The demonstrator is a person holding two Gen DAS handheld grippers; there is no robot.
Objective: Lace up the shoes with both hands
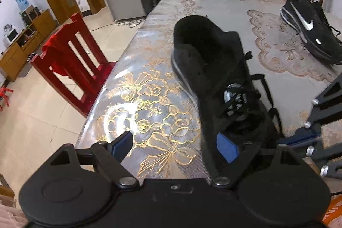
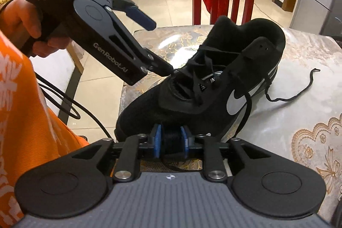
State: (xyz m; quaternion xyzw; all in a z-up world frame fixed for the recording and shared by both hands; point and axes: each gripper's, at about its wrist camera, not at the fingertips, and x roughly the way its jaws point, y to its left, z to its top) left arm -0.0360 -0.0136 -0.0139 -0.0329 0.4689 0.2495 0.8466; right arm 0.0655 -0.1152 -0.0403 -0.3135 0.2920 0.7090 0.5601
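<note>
A black shoe [image 2: 213, 87] sits on the desk [image 2: 299, 99], near the desk's edge. The desk has a shiny cover with gold flowers. The shoe has a silver swoosh on its side. Its toe points to the right hand-held gripper [image 2: 170, 142] and its heel points away.

The right hand-held gripper is down low at the toe of the shoe. Its two blue pads [image 2: 157, 143] sit close together with the dark toe stuff between them, so it looks like it pinches the toe. The pads touch the shoe.

The left hand-held gripper [image 2: 160, 48] is up over the laces, held in a person's hand [image 2: 27, 22]. An orange sleeve [image 2: 32, 121] is below it. Its fingers are wide apart. One black finger tip touches the shoe just beside the lace holes, at the near end of the tongue. The other finger, with a blue pad, is up in the air and holds nothing. In the left wrist view, one blue pad [image 1: 227, 147] is right by the shoe and the other [image 1: 123, 145] is over the bare desk.

The black lace [image 2: 205, 69] goes zigzag over the tongue. One loose end [image 2: 299, 89] trails onto the desk on the swoosh side.

A second black shoe [image 1: 310, 29] lies well apart, at the far side of the desk. A red chair [image 2: 222, 1] stands just behind the desk.
</note>
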